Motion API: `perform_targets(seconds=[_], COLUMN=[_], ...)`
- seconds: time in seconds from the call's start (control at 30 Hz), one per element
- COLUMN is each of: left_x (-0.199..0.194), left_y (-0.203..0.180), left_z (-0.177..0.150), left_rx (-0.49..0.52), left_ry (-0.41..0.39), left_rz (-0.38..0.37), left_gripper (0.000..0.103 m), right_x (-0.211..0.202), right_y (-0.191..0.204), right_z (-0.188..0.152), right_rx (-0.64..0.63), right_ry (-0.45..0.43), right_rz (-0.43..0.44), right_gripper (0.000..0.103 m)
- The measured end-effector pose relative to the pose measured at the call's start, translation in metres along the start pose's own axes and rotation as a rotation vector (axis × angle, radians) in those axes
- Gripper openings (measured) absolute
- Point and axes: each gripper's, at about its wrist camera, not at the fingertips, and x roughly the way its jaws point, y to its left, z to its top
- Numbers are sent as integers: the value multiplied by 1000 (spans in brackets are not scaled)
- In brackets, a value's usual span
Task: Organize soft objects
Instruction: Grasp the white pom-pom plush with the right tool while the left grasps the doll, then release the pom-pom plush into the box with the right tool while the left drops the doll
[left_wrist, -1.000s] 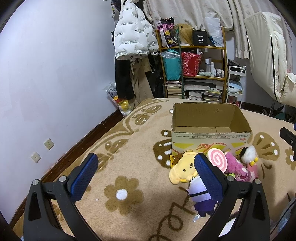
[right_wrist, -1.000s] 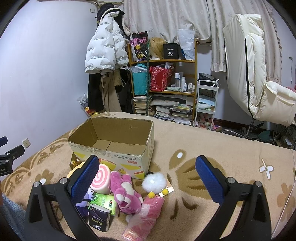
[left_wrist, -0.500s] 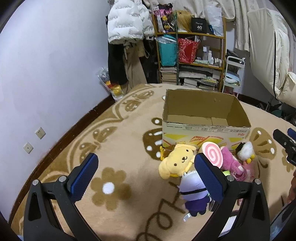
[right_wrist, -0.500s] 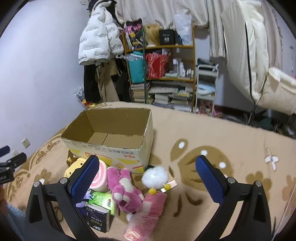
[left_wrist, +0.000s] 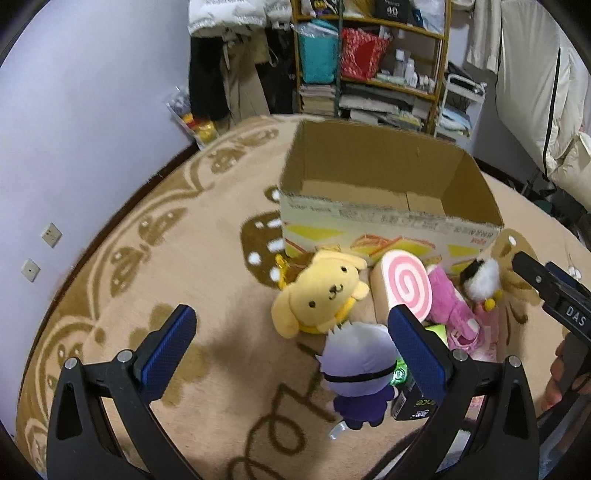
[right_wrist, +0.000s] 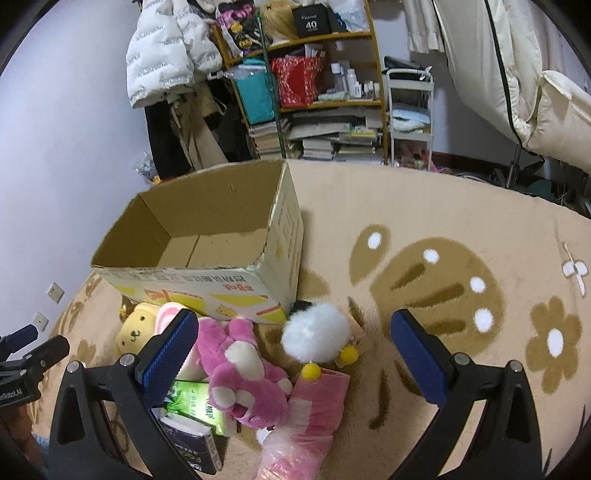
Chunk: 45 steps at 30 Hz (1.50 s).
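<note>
An open, empty cardboard box (left_wrist: 384, 221) (right_wrist: 207, 280) stands on the carpet. In front of it lie soft toys: a yellow dog plush (left_wrist: 321, 291) (right_wrist: 135, 332), a pink swirl roll cushion (left_wrist: 404, 288), a pink bear (right_wrist: 240, 365) (left_wrist: 448, 302), a white pom-pom toy (right_wrist: 317, 336) (left_wrist: 480, 280), a grey-haired purple doll (left_wrist: 356, 373) and a pink packet (right_wrist: 314, 406). My left gripper (left_wrist: 291, 354) is open above the doll and dog. My right gripper (right_wrist: 295, 362) is open above the bear and pom-pom.
A green tissue pack (right_wrist: 197, 404) and a dark tissue pack (right_wrist: 192, 443) lie by the toys. A cluttered shelf (right_wrist: 314, 85), hanging jackets (right_wrist: 166, 55) and a white cart (right_wrist: 410, 110) stand beyond the box. A wall (left_wrist: 74, 147) runs along the left. Beige patterned carpet (right_wrist: 443, 280) spreads to the right.
Both grippers have moved forward and tilted down toward the toy pile, which now looks larger and nearer. Both stay open. No toy has moved.
</note>
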Motion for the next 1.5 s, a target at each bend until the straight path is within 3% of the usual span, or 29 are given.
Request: perform_targets(seconds=[0.3,0.47,0.57,0.7,0.8,0.87,0.97,1.1,1.17,1.23,1.5], left_x=[34,47,56,70,80,86,93,96,97,95,80], left_y=[-11,-22,-29,-37,-40,-42,-44,-44,-41,-39,-38], left_z=[-6,-11,-15,-20,-24,-27,-31,-31,-31,-33,-32], left_rx=[6,40,71,105,114,113,100,75,54,34,52], left_ry=[125,160,184,226,261,287,325,343,356,362,292], left_rz=[-62,-58,-58,-56,-58,-73,-91,-123,-152,-187,-120], left_gripper=[102,102,102,102,102,102,101,89,77,67,66], right_x=[35,49,58,68,77,85,91,93,94,94,79], right_y=[-1,-11,-15,-18,-20,-21,-23,-22,-22,-22,-22], right_z=[-7,-12,-13,-16,-15,-16,-19,-17,-16,-16,-12], right_rx=[-12,24,39,43,39,40,49,43,38,33,51], right_ry=[82,121,150,171,196,231,246,242,242,241,205], right_rz=[-29,-24,-9,-7,-10,-3,1,12,11,11,41], right_gripper=[103,102,91,85,73,54,50,37,24,24,23])
